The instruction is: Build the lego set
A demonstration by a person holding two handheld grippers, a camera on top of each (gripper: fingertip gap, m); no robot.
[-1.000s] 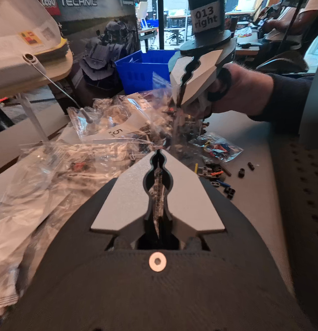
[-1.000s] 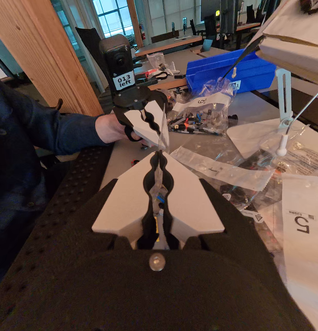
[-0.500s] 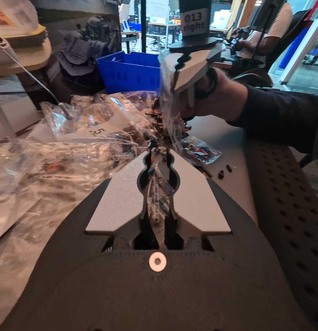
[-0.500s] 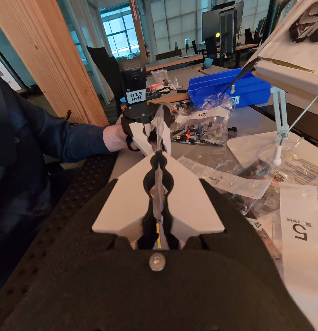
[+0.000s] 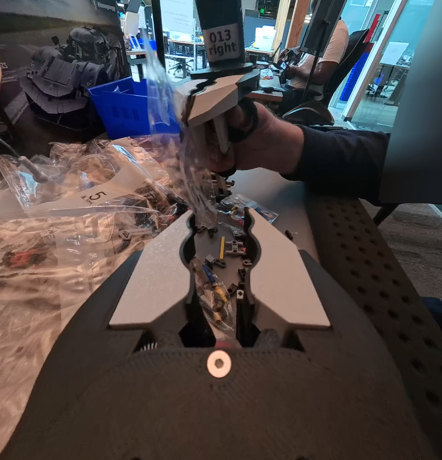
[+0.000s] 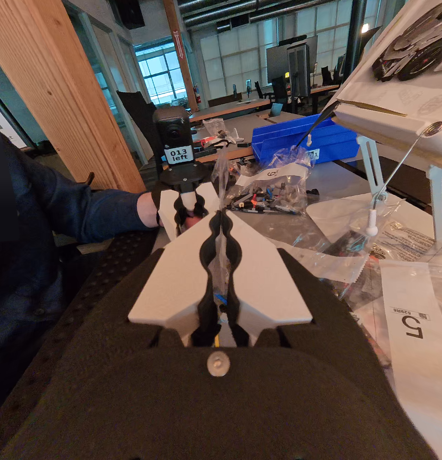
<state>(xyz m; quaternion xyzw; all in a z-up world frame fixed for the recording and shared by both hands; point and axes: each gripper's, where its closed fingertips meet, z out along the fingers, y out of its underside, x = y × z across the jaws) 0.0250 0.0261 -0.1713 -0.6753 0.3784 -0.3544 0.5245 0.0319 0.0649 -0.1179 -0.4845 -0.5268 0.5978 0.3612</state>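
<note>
Right gripper (image 6: 221, 211), jaws clenched on a torn clear plastic bag (image 5: 190, 159) raised above the desk (image 5: 277, 191); left gripper (image 5: 218, 214), jaws released over spilled Lego pieces (image 5: 236, 247).

We see a clear plastic bag (image 5: 195, 159) hanging upright, crumpled, its lower end open just above the grey table (image 5: 272, 189). Loose lego pieces (image 5: 229, 251) lie scattered below it: black connectors, a yellow axle, a grey cross-piece. A small bag of coloured parts (image 5: 215, 296) lies nearest. Unopened numbered bags (image 5: 90, 189) pile to the left.
</note>
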